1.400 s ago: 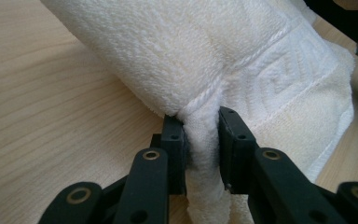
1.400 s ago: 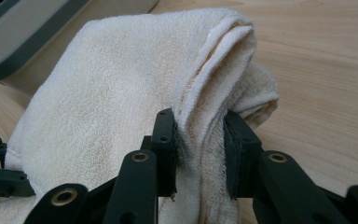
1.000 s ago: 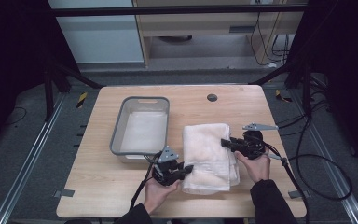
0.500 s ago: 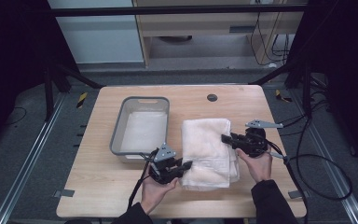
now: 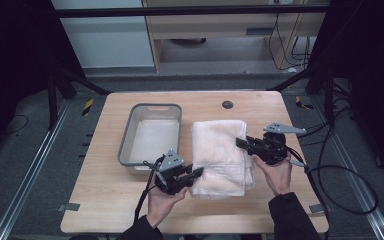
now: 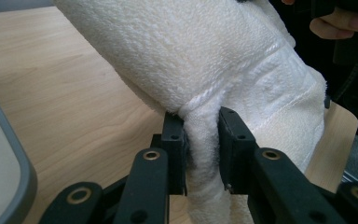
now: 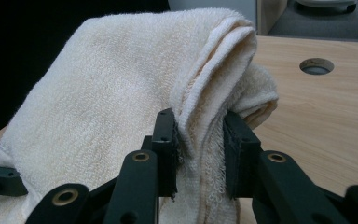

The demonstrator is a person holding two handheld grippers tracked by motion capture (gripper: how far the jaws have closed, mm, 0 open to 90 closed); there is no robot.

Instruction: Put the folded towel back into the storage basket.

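Table [image 5: 105, 200], grey tray [image 5: 125, 145], folded towel [image 5: 217, 155].

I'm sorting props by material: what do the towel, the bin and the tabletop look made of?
Towel: cream terry cloth, probably cotton, going by its looped pile and woven border band. Bin: grey, smooth, rounded rim, likely moulded plastic. Table: pale wood grain with a matte finish, whether laminate or veneer is unclear.

A grey bin [image 5: 150, 135] sits on the wooden table [image 5: 105, 195], near its left side.
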